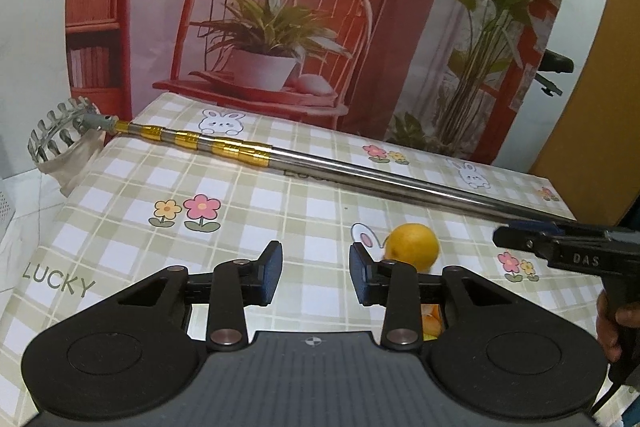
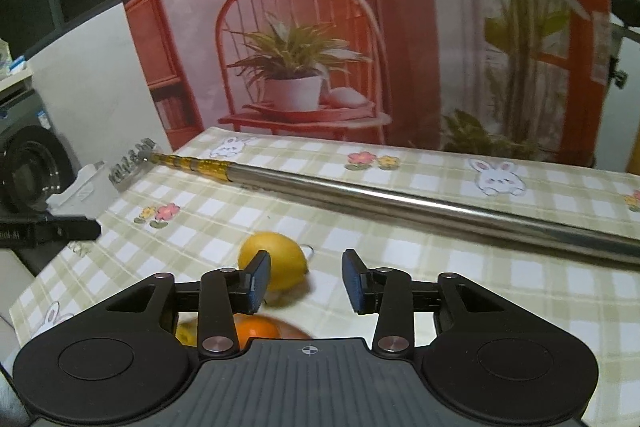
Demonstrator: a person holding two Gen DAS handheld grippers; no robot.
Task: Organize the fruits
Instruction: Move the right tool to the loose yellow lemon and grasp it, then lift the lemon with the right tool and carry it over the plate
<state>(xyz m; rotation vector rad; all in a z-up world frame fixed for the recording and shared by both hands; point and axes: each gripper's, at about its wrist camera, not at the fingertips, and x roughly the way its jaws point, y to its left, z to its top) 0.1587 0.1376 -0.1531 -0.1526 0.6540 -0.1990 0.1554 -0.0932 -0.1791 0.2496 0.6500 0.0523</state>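
Yellow lemon (image 2: 276, 259) lies loose on the tablecloth (image 1: 280, 195); sorting appears unfinished. Left gripper (image 1: 316, 269) and right gripper (image 2: 306, 281) both stand apart, empty.

Pole (image 1: 400, 183): polished metal, glossy, with gold foil bands. Tablecloth (image 1: 280, 227): smooth, faint sheen. Lemon (image 2: 274, 259): matt, dimpled peel.
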